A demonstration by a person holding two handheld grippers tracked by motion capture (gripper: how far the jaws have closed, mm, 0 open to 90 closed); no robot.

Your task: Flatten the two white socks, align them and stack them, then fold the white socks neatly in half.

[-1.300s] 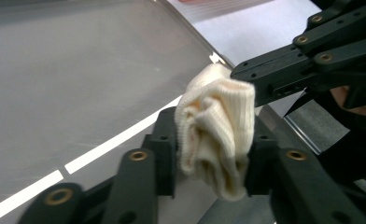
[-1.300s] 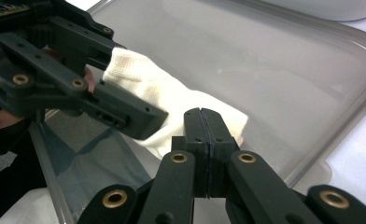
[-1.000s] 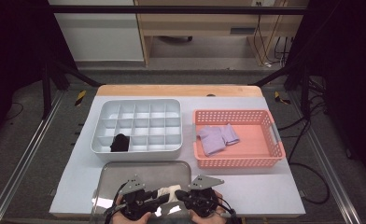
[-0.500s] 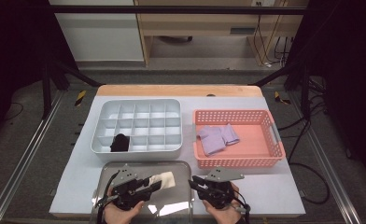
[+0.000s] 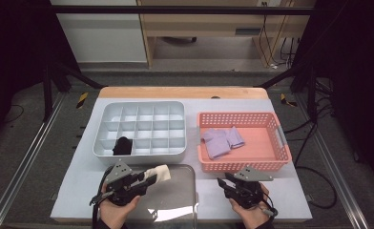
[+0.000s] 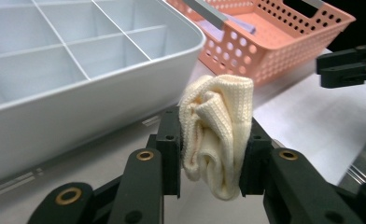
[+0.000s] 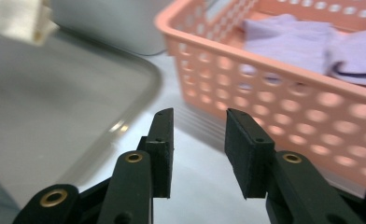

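A: White sheet over the table [image 5: 280, 191], with a strip of bare wood along the far edge. What sits on it, biggest first?

B: The pale grey compartment box [image 5: 142, 129], toward the far left, divided into small cells. A black bundle [image 5: 122, 145] lies in a cell of its near row, close to the box's near left corner.

A: And next?

B: The salmon basket [image 5: 271, 162], perforated walls, beside the box on the right half of the table. Folded lilac cloths [image 5: 222, 140] lie in its left part. Then the metal tray [image 5: 180, 200] at the near edge, just in front of the box.

A: The grippers?

B: The left gripper [image 5: 147, 180] hangs over the tray's left part, jaws pinching a cream knit sock [image 5: 159, 172]. In the left gripper view the sock [image 6: 217, 135] is bunched and squeezed between the two pads, clear of the tray, with the box's near wall [image 6: 78, 112] just behind it and the basket [image 6: 284, 46] further right.

A: And the other one?

B: The right gripper [image 5: 229, 182] sits near the table's near edge, right of the tray and just in front of the basket. Its own view shows the jaws [image 7: 197, 149] spread apart with only the white sheet between them, the tray's rounded corner [image 7: 144, 93] to one side and the basket wall [image 7: 284, 116] close on the other.
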